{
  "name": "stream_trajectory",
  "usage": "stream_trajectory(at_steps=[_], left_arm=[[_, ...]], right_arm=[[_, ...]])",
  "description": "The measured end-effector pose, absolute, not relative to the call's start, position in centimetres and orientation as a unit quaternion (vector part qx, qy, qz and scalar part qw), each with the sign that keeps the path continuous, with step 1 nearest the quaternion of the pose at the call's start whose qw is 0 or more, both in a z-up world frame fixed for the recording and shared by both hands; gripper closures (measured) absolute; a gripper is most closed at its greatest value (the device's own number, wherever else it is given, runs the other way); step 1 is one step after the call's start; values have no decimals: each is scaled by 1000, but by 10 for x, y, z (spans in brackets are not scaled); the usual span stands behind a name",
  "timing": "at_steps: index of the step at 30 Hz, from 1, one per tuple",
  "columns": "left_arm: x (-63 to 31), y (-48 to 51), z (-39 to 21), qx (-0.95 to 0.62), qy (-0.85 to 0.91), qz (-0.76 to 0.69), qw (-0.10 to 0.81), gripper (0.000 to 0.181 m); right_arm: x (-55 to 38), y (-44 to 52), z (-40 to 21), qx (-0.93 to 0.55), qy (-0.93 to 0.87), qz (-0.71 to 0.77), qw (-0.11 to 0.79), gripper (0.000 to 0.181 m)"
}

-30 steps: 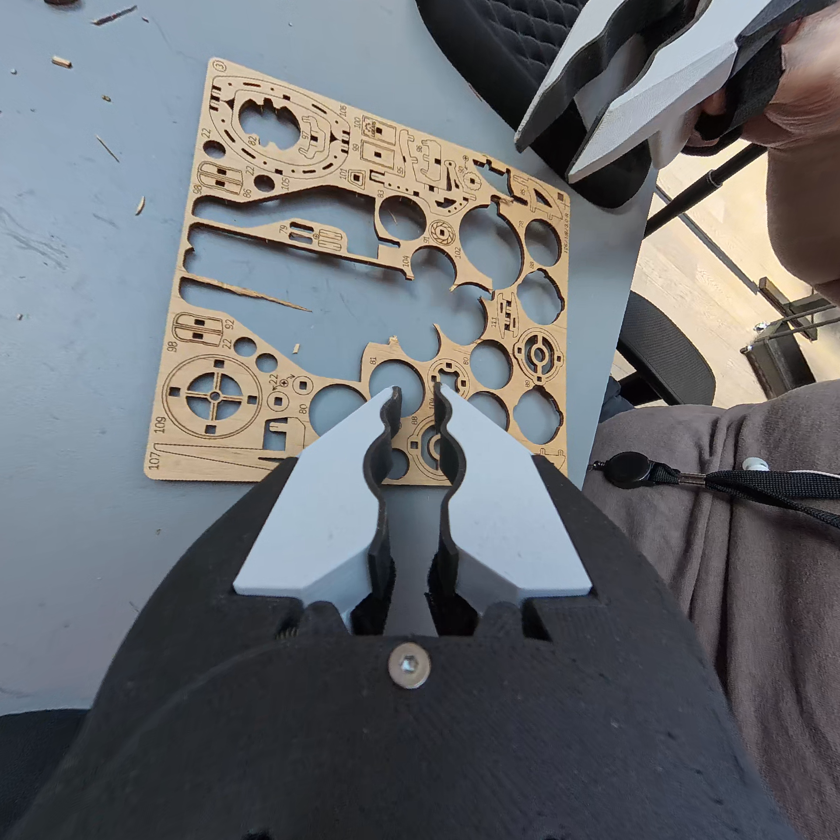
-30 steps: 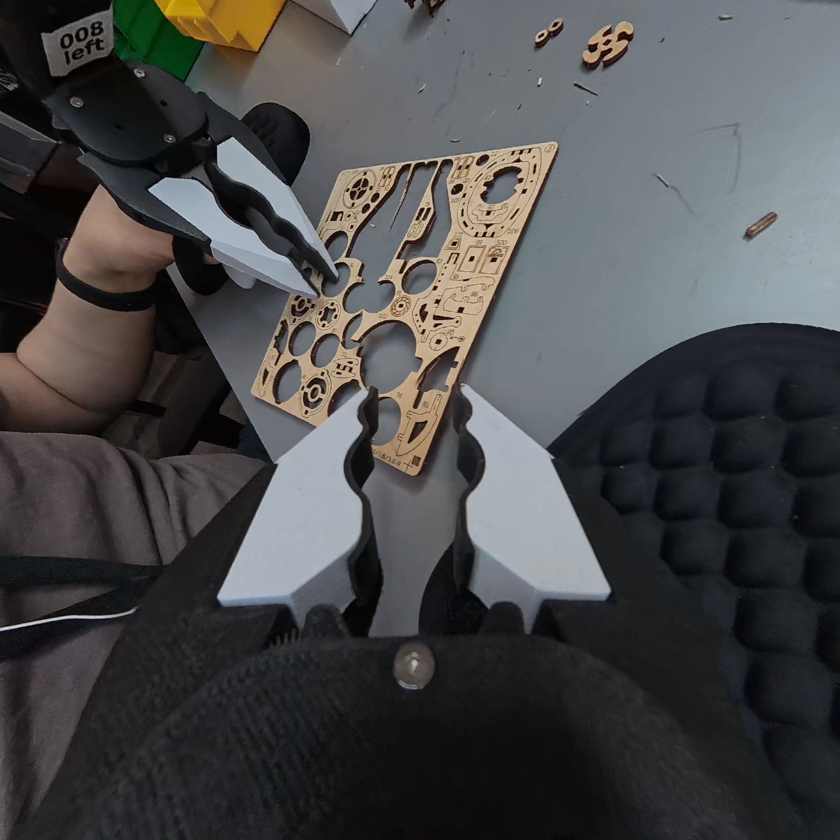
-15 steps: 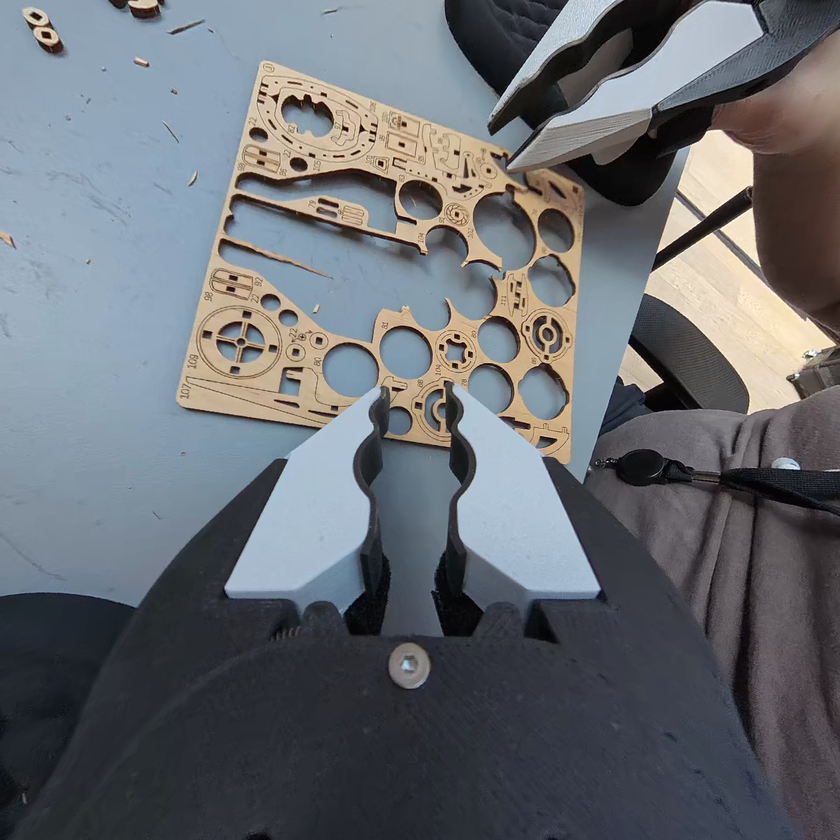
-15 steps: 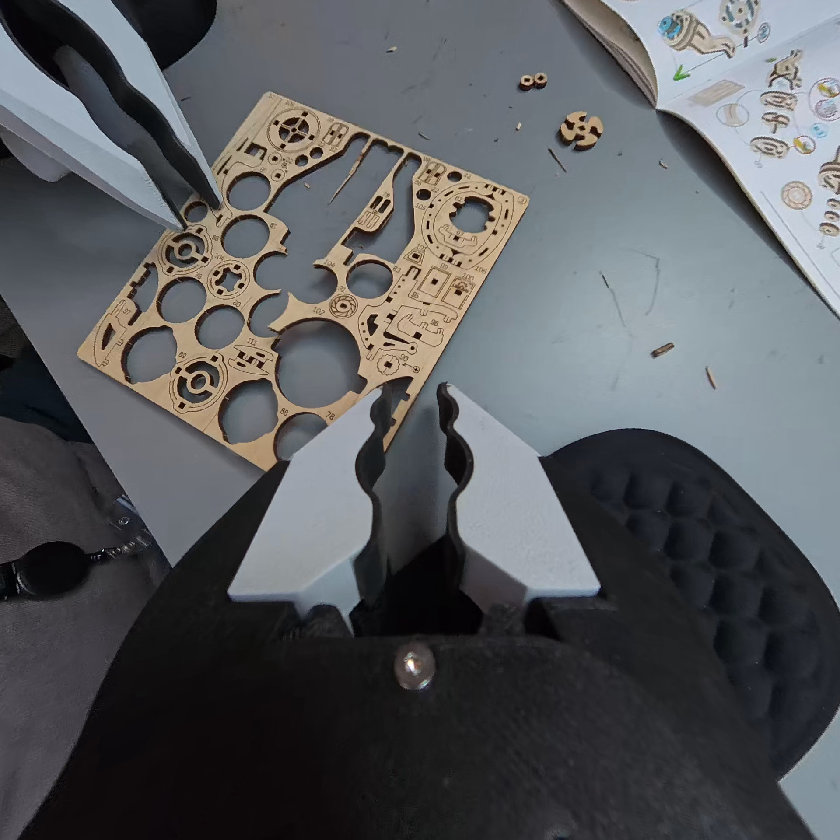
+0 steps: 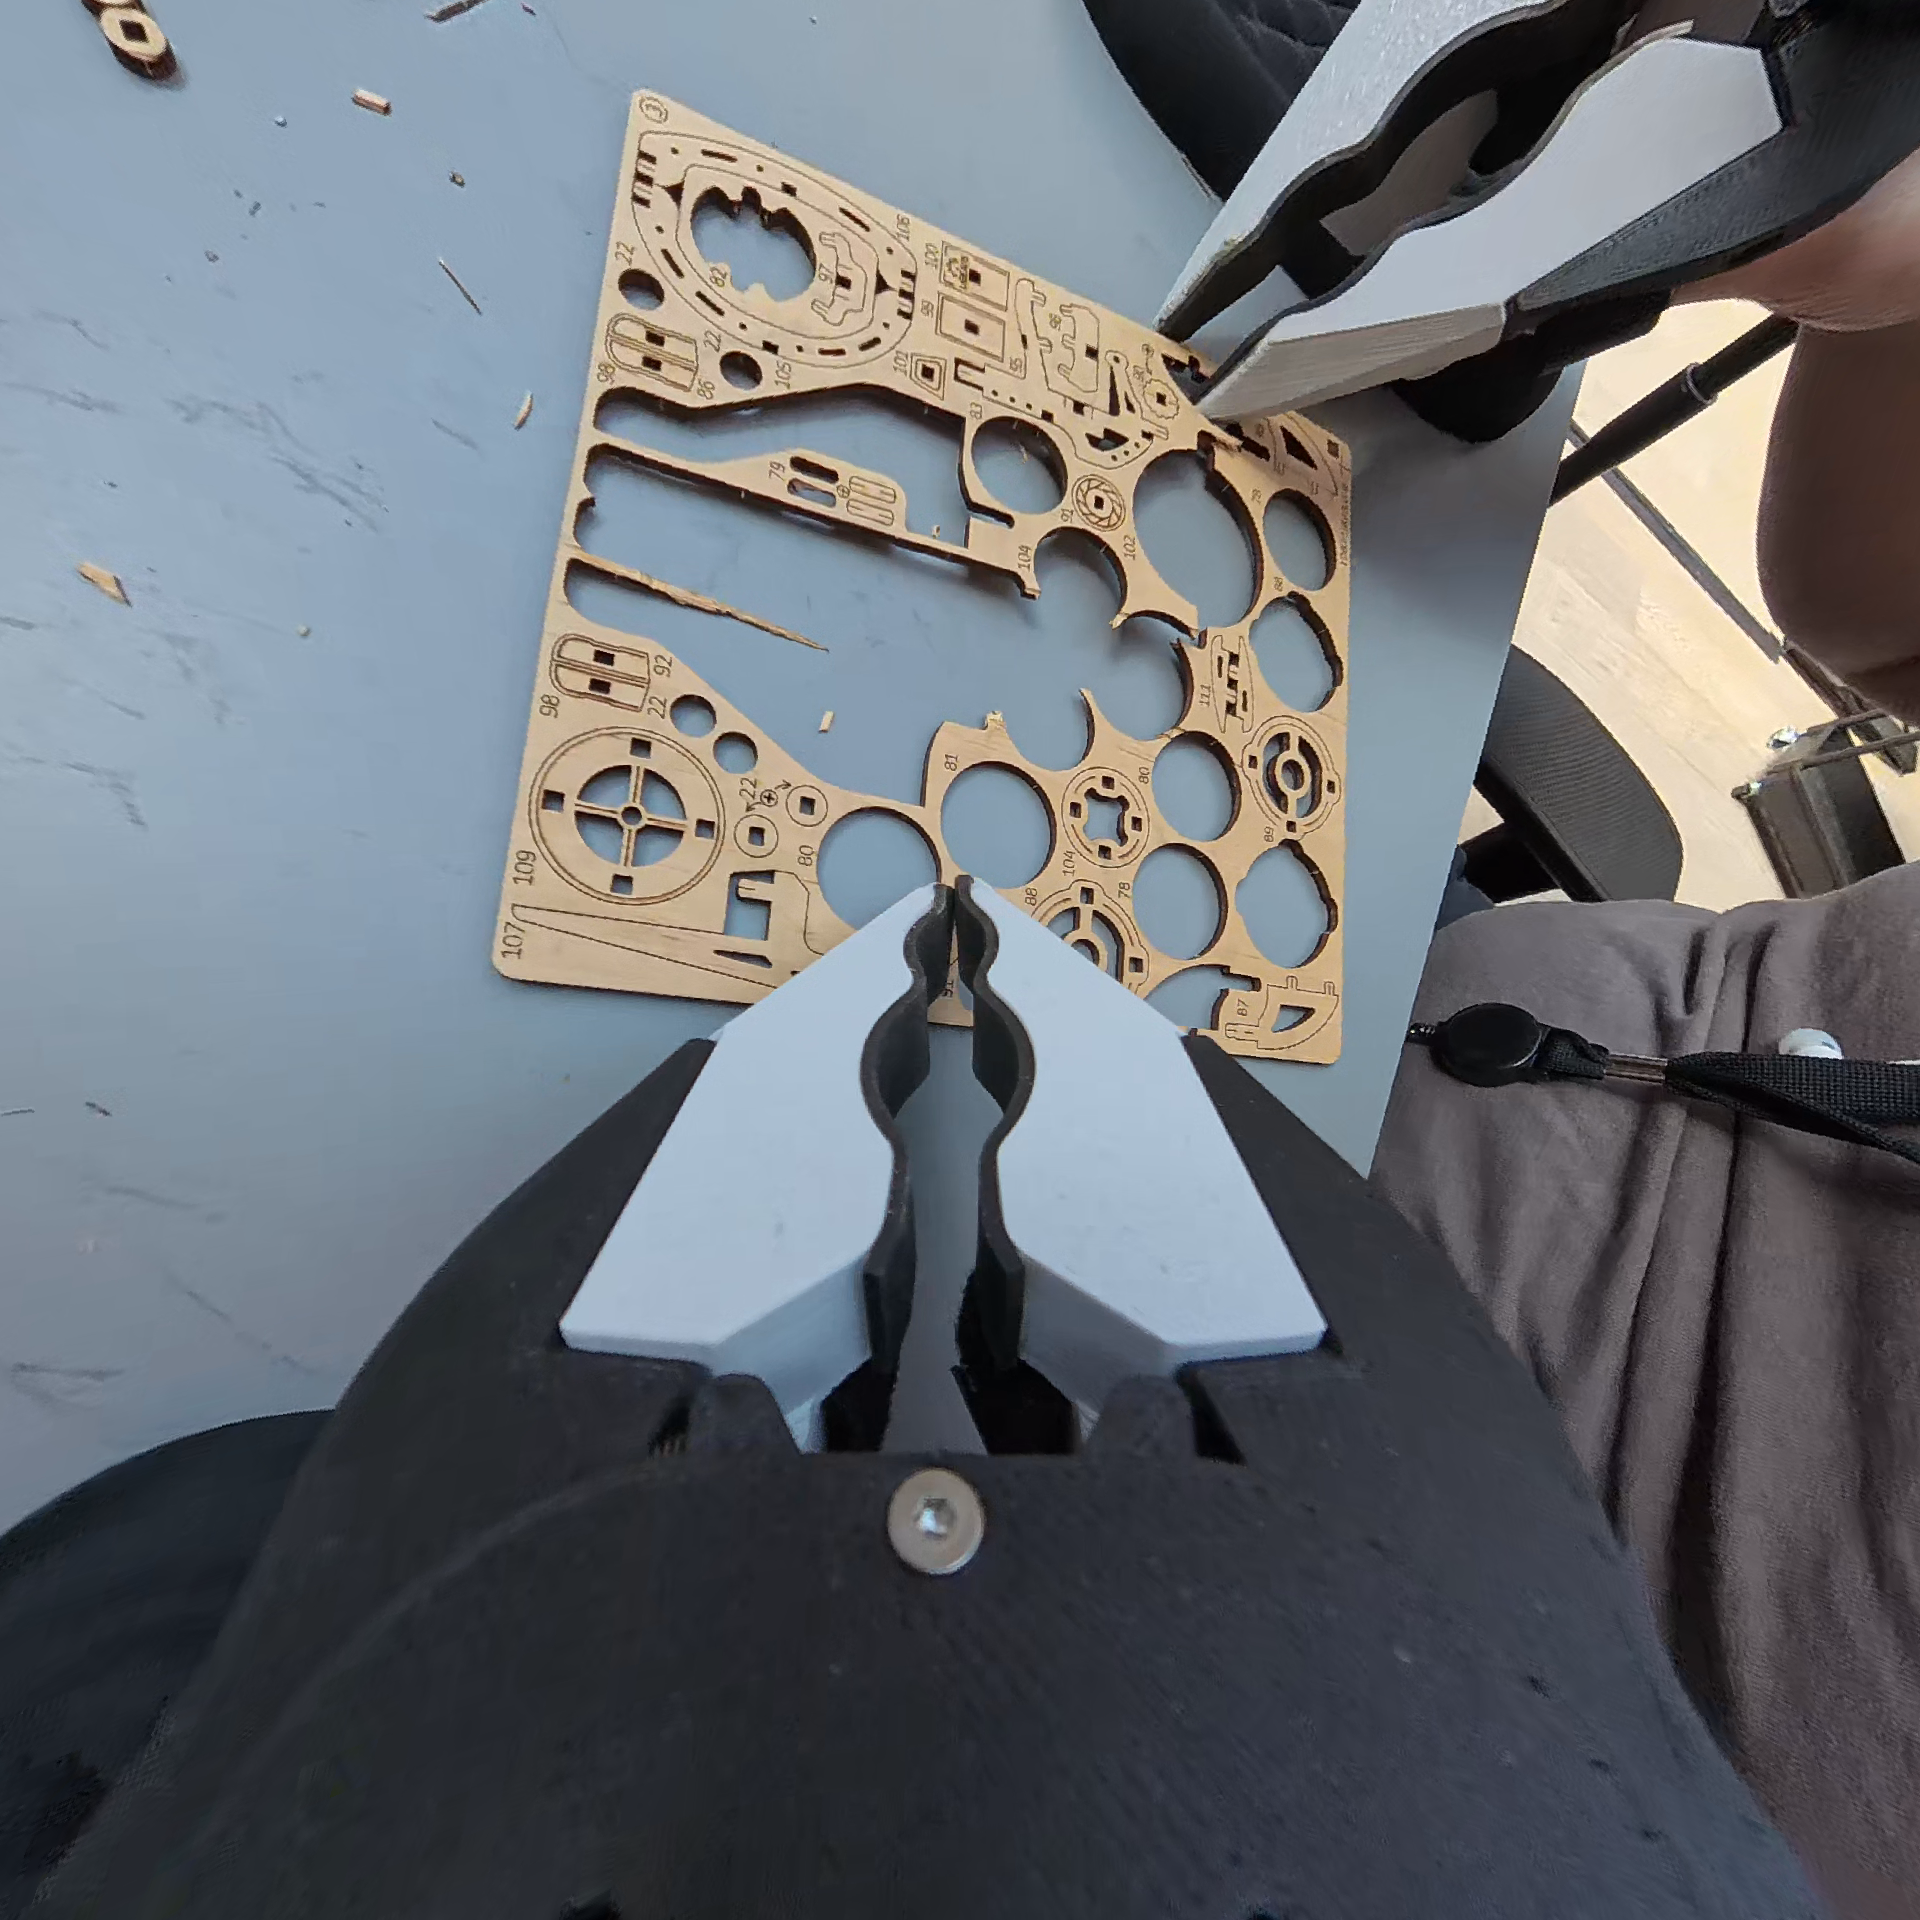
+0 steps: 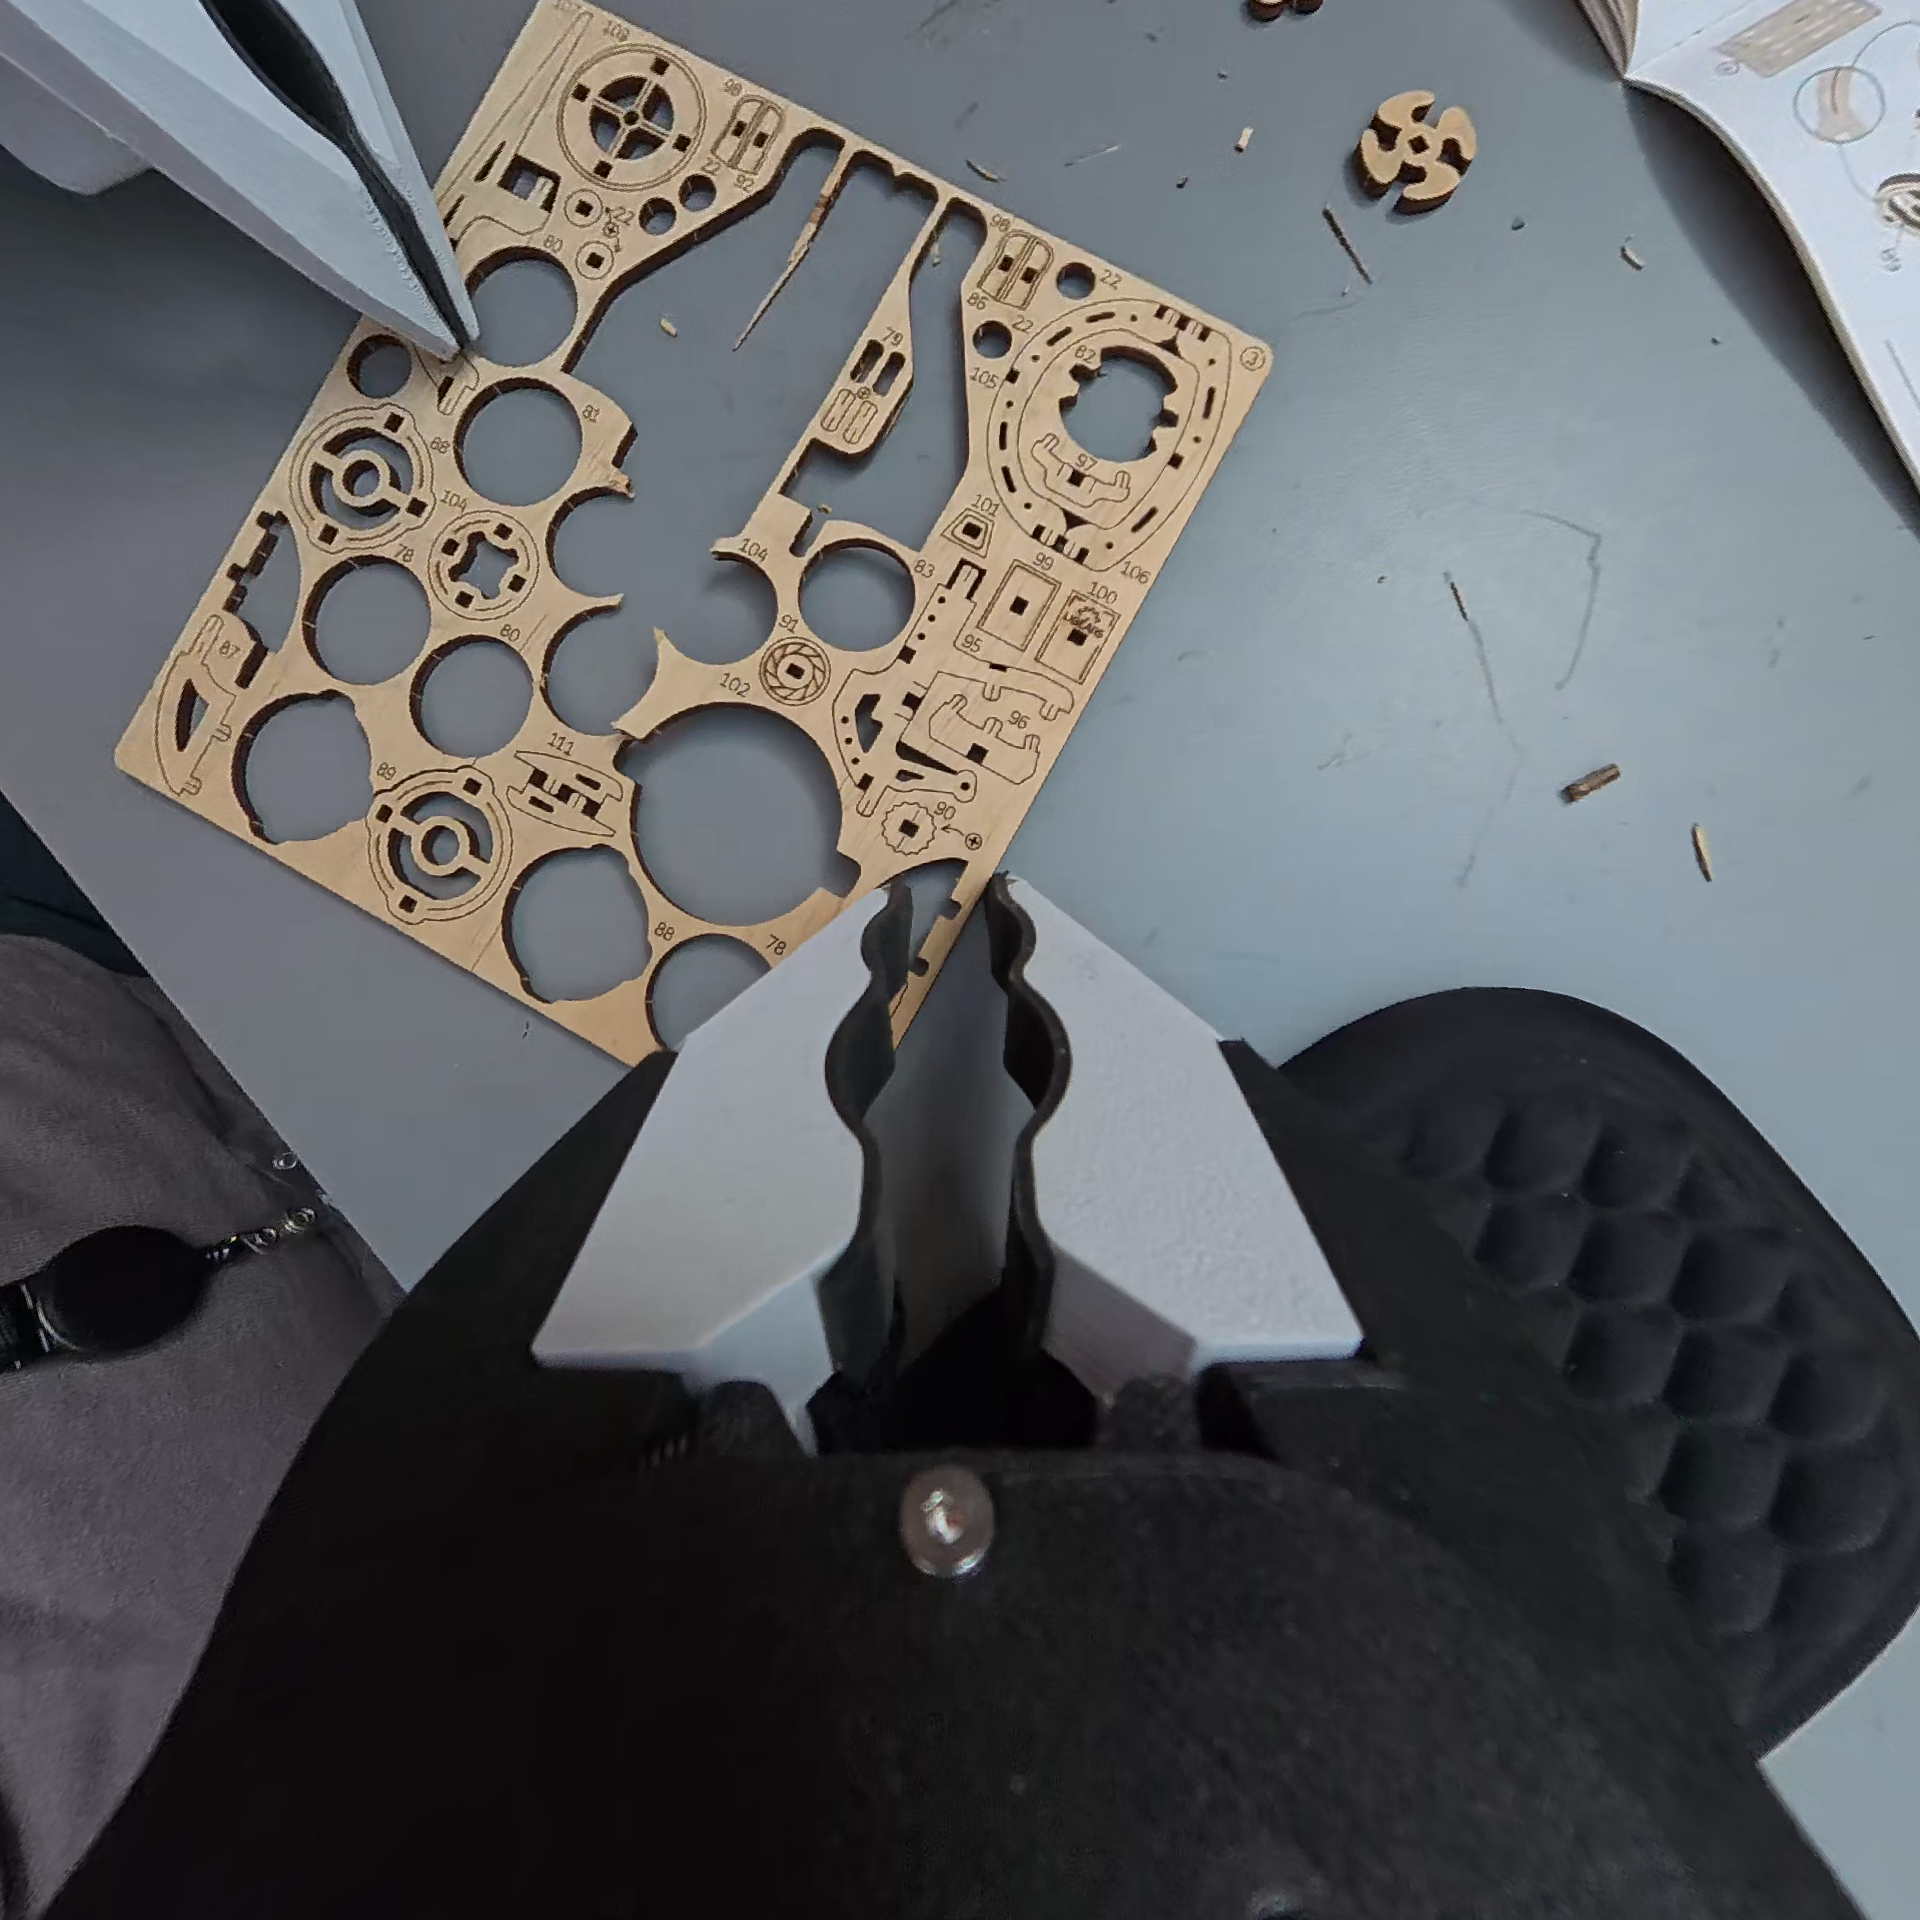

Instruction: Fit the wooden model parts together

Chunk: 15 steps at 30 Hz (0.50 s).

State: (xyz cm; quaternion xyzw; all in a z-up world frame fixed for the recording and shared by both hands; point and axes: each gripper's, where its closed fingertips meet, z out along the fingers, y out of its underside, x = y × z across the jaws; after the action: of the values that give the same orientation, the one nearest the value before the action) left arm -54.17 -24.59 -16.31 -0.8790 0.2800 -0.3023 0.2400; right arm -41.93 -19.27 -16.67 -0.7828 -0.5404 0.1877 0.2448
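Two grippers are seen poised over a laser-cut wooden parts sheet (image 6: 727, 499) lying flat on the grey tabletop (image 6: 1455, 623), close to its near edge. The left gripper (image 5: 953, 896) is nearly closed, its tips pressed on or just above one edge of the sheet, with nothing visibly held. The right gripper (image 6: 948, 899) is parted by a narrow gap at the opposite corner, and nothing is seen gripped in it. Many round and long openings are left in the sheet where pieces have been removed, while wheels, rings and small plates remain uncut. One loose wooden piece (image 6: 1415, 152) is seen well apart, near an instruction booklet (image 6: 1787, 156). No fitted assembly is shown, so most joining is judged still outstanding.
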Motion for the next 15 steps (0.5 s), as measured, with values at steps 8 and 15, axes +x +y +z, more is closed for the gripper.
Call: stream_trajectory(at_steps=[8, 15], left_arm=[[-567, -218, -154, -880, 263, -307, 250, 158], [-612, -232, -110, -850, 194, -319, 373, 154]], right_arm=[[-437, -222, -164, -782, -528, 247, 222, 161], [-429, -205, -134, -746, -499, 280, 341, 154]])
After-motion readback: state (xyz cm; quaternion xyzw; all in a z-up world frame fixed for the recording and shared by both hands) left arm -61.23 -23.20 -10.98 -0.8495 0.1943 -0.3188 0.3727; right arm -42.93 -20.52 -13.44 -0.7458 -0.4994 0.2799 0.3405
